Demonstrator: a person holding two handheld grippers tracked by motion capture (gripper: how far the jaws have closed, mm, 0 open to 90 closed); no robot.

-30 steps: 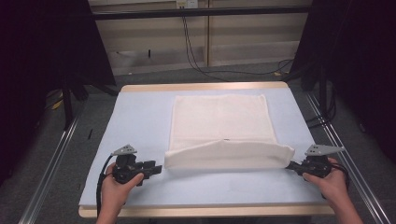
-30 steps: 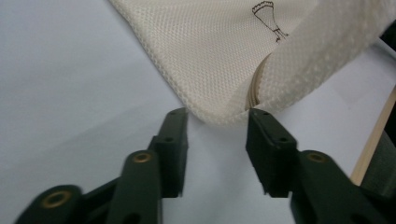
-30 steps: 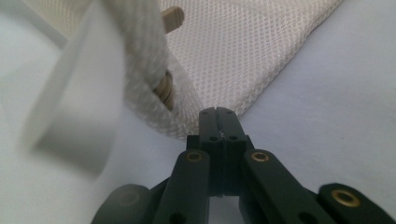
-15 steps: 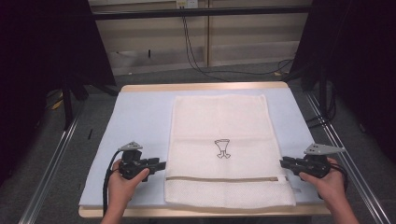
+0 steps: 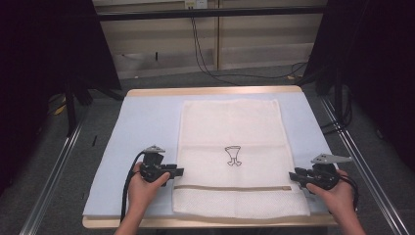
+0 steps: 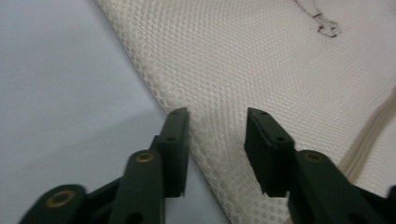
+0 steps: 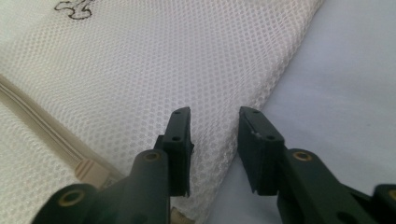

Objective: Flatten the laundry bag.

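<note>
Mesh laundry bag flat on a pale blue mat.
Left gripper and right gripper flank it, jaws just shifted, now parted, empty; wooden table, grey floor.

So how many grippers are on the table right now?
2: the left gripper at the mesh bag's left edge, the right gripper at its right edge, both near the zipper.

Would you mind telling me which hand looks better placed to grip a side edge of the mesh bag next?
Probably the left: the left gripper already overlaps the mesh bag, whose left edge lies between its open fingers. The right gripper sits just off the right edge, also open.
</note>
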